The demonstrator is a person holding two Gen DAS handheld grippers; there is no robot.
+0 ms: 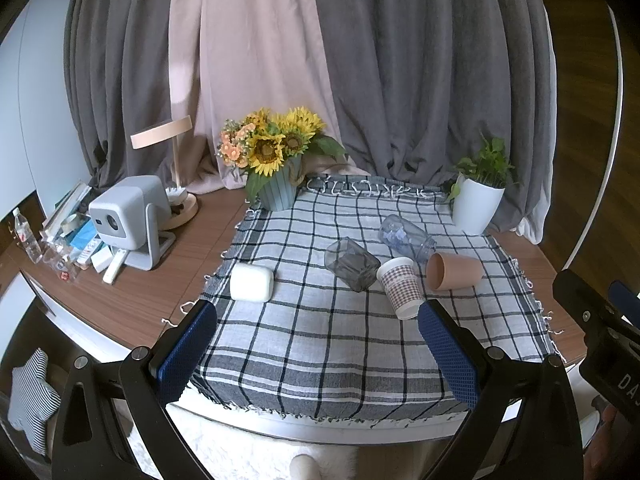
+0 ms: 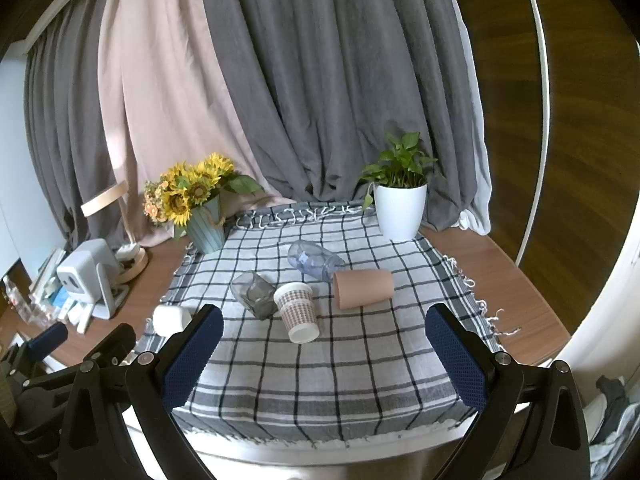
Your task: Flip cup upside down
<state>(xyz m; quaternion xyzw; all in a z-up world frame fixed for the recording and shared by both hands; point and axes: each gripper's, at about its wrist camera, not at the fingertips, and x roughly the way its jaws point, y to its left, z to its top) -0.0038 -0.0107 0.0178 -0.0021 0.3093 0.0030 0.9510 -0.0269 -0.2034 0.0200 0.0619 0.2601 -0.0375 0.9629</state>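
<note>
Several cups lie on their sides on a checked cloth [image 1: 320, 344] [image 2: 340, 368]: a patterned paper cup [image 1: 401, 287] [image 2: 298, 312], a tan cup [image 1: 454, 270] [image 2: 363, 283], a dark glass cup [image 1: 352, 264] [image 2: 254, 294], a clear bluish cup [image 1: 406, 237] [image 2: 314, 259] and a white cup [image 1: 252, 282] [image 2: 171, 319] at the left. My left gripper [image 1: 318, 340] is open and empty, near the cloth's front edge. My right gripper [image 2: 324, 346] is open and empty, in front of the paper cup.
A sunflower vase [image 1: 278, 190] [image 2: 206, 228] stands at the back left of the cloth, a white plant pot [image 1: 478, 204] [image 2: 400, 210] at the back right. A projector [image 1: 128, 216] [image 2: 86, 276], lamp [image 1: 162, 134] and clutter sit on the wooden table's left. Curtains hang behind.
</note>
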